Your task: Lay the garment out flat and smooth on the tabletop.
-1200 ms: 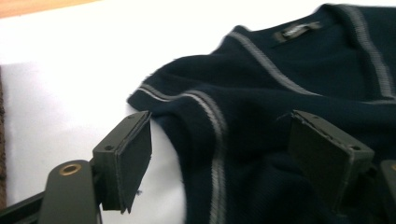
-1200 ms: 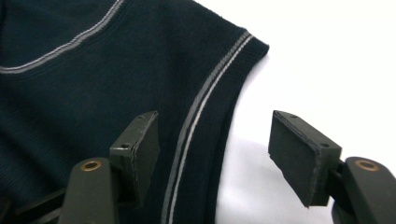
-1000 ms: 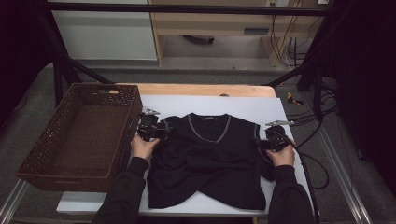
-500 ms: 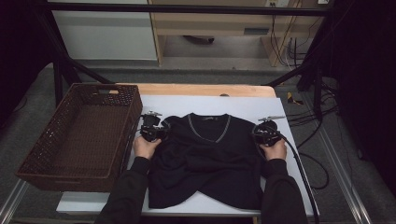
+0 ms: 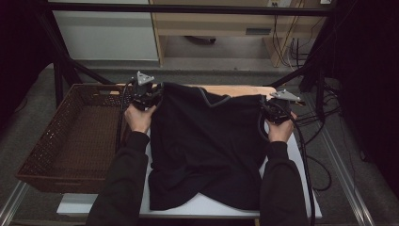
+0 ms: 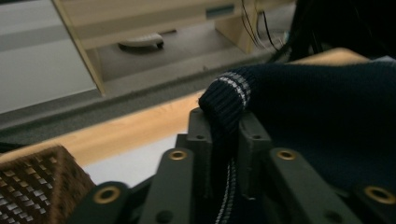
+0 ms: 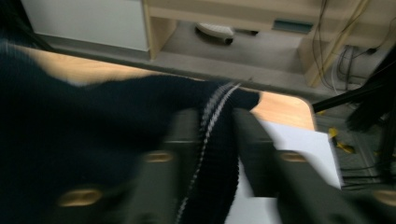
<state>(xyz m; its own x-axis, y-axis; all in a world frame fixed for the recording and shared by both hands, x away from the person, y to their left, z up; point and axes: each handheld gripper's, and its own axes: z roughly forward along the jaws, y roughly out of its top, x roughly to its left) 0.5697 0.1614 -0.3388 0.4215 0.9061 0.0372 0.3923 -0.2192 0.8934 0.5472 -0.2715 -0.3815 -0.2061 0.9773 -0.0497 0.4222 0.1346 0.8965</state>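
Sweater [image 5: 207,141] stretched between left gripper [image 5: 149,96] and right gripper [image 5: 272,109], both clamped on shoulders.

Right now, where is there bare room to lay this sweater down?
The wicker basket left of the table stands bare inside. On the table, the sweater covers the middle; bare patches remain at the near edge and the right edge.

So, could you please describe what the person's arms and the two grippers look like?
Both forearms are in black long sleeves. The left gripper and right gripper are black, each topped by a grey three-cornered plate and trailing a black cable. In the left gripper view, the dark jaw links carry brass-coloured rivets.
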